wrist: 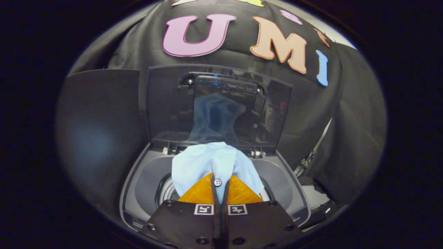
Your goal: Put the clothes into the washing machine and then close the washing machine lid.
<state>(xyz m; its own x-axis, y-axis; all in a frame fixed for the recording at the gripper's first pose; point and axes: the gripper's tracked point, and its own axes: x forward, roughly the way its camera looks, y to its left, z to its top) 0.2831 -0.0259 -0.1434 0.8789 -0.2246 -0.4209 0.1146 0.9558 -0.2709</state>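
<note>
1. Shirt (pixel 211 166), pale blue, hangs pinched between my gripper (pixel 220 185) fingers, which are pressed nearly together on its buttoned edge, directly above the drum opening (pixel 166 192)
2. Washing machine (pixel 138 180) lies just below and beyond the fingers; I judge it best to lower until the cloth clears the rim, then release
3. Lid (pixel 166 103) stands raised behind, mirroring the shirt; drum depth and the shirt's lower part are hidden
</note>
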